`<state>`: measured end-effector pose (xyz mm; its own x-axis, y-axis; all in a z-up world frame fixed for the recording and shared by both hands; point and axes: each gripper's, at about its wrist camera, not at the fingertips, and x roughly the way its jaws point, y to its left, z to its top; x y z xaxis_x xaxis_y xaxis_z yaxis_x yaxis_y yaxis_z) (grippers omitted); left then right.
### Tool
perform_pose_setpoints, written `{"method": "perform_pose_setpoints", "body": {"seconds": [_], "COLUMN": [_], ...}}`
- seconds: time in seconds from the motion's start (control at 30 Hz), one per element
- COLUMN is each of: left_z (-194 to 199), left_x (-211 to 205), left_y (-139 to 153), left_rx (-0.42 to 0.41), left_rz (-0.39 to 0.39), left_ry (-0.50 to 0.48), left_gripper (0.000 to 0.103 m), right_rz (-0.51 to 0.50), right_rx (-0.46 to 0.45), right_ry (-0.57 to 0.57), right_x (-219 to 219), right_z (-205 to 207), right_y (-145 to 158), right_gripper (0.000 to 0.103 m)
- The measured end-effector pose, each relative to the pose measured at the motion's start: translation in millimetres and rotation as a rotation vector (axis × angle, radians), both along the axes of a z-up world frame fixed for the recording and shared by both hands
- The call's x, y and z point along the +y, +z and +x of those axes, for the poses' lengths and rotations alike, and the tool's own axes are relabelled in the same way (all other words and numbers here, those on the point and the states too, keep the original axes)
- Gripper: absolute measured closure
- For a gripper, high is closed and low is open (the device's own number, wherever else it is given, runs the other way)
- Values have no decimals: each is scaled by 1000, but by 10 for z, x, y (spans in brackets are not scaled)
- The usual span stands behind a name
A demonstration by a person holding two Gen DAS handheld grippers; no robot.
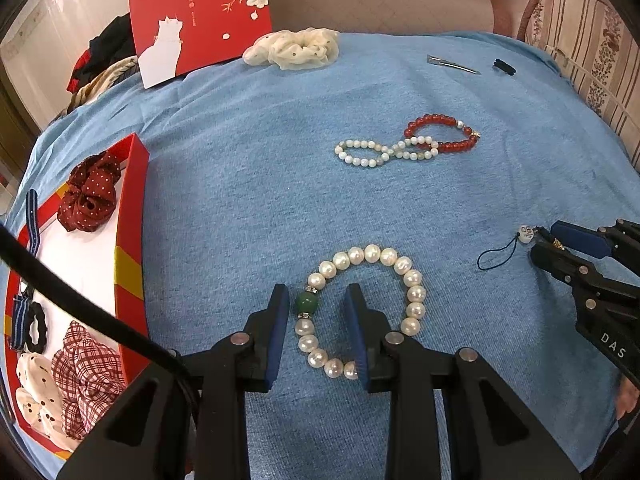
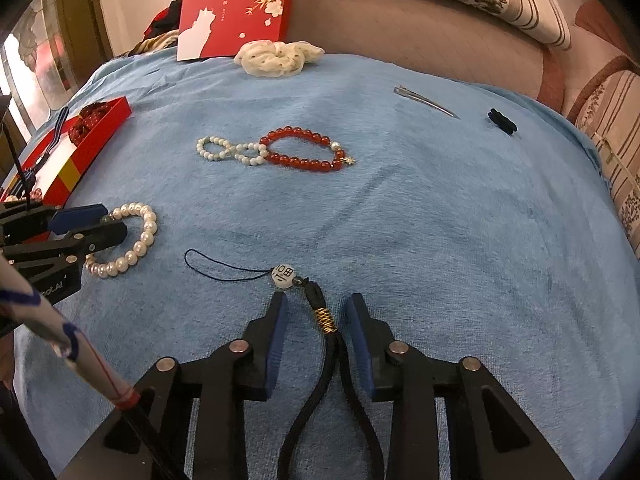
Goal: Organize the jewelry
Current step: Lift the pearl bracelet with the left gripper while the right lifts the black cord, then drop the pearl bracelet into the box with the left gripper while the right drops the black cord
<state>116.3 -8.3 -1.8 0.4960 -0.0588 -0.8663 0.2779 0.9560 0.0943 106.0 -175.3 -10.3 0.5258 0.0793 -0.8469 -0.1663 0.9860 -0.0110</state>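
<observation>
Blue cloth; scrunchies in red box

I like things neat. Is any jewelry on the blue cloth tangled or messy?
Yes. The small white bead bracelet is twisted into a figure eight, and one end overlaps the red bead bracelet, so the two look tangled together. The big pearl bracelet lies in a tidy open ring by itself.

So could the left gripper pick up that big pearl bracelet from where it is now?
Probably yes. The left gripper already straddles the pearl bracelet at its green bead, one jaw outside the loop and one inside, with only bare blue cloth around it.
</observation>
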Motion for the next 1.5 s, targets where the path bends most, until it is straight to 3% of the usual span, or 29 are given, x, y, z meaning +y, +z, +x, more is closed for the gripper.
{"method": "perform_pose_setpoints", "body": {"seconds": [0.1,0.17,0.3,0.43,0.6,0.83,1.03,1.2,1.37,1.5], "left_z": [-15,-24,-43,-88,-166,-120,-101,95,264,359], "left_x": [-25,-45,-50,79,521,1381,2075,2522,2894,3050], "left_y": [-9,-8,39,280,695,957,1014,908,653,478], "left_rx": [-12,-8,-4,-37,-137,-200,-224,-193,-107,-52], "left_rz": [5,-15,-63,-165,-266,-355,-406,-434,-552,-588], "left_ry": [-7,-19,-26,-12,64,259,398,487,553,600], "left_gripper": [78,92,92,92,92,92,92,92,92,92], "right_rz": [-8,-13,-18,18,78,182,207,230,253,278], "right_rx": [-4,-9,-22,-43,-94,-133,-158,-153,-109,-40], "right_ry": [5,7,-2,-23,-47,-62,25,137,224,261], "right_x": [21,28,37,24,30,141,625,1313,1996,2478], "right_z": [-12,-20,-46,-101,-200,-236,-137,52,310,560], "right_y": [2,5,18,69,256,678,1083,1335,1314,1160], "right_gripper": [77,83,93,95,95,95,95,95,95,95]}}
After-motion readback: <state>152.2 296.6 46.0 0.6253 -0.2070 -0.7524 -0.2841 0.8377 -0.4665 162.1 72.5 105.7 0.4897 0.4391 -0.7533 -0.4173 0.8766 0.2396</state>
